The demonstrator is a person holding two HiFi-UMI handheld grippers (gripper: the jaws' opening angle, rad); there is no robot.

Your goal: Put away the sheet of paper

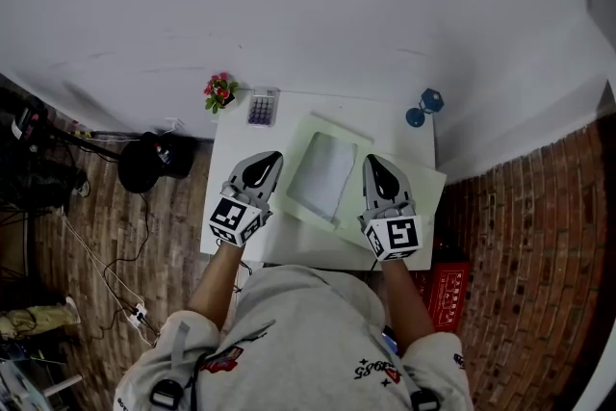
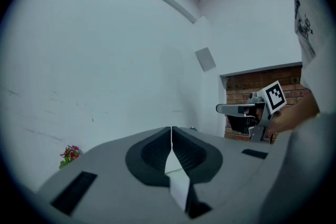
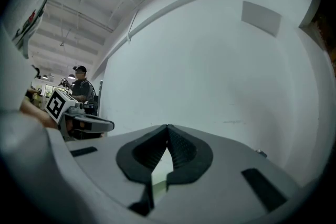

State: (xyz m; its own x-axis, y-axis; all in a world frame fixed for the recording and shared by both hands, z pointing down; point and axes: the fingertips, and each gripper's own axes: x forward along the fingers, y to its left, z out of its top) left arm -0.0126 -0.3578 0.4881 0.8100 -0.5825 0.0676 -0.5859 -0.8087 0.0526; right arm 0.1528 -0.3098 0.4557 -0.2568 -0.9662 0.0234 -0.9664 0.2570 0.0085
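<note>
White table (image 1: 231, 140) carries a pale green folder (image 1: 428, 192). On that folder lies the sheet of paper (image 1: 322, 173), between my left gripper (image 1: 269, 159) and right gripper (image 1: 373, 162). I read both pairs of jaws pressed together, gripping nothing.

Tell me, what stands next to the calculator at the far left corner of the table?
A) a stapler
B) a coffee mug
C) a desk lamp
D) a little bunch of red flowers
D: the head view shows red flowers with green leaves just left of the calculator, at the far edge of the white table.
</note>
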